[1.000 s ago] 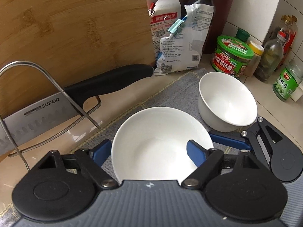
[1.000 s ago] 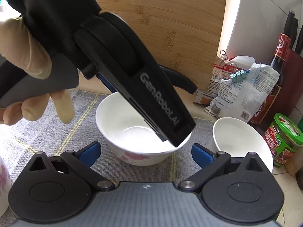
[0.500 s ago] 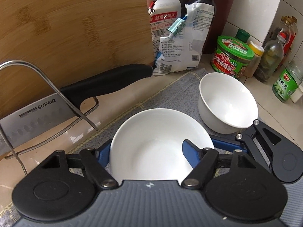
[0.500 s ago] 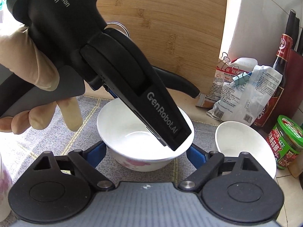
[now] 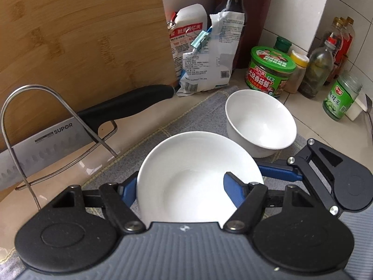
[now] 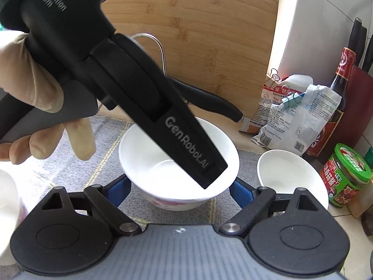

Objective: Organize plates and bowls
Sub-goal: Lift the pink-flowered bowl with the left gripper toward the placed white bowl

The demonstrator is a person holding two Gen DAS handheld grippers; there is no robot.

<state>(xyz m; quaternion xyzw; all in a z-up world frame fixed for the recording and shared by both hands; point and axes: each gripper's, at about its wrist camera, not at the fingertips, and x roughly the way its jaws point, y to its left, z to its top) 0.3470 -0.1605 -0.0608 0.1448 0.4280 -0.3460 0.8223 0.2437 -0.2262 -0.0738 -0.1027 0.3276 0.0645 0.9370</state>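
The big bowl sits right between the blue pads of both grippers, and that is what the coming move turns on. The left gripper comes at it from above with one finger dipped inside the bowl and the other outside its left wall, so its jaws straddle the rim at a middling width; whether the pads actually pinch the wall I cannot tell. The right gripper comes in low from the near side, jaws wide, one pad at each flank of the bowl and seemingly just short of touching. Being round, the bowl has no long axis to line up with; it lies dead ahead of both jaws, and neither arm is clearly the nearer. A small bowl stands upright just beside it to the right, near but apparently apart, which makes nesting or stacking the likely aim. Both rest on a grey mat laid on a pale counter. Room is tight: a knife in a wire rack lies left, a cutting board leans behind, bags, a bottle and jars crowd the back and right. A lift should go straight up before swinging.
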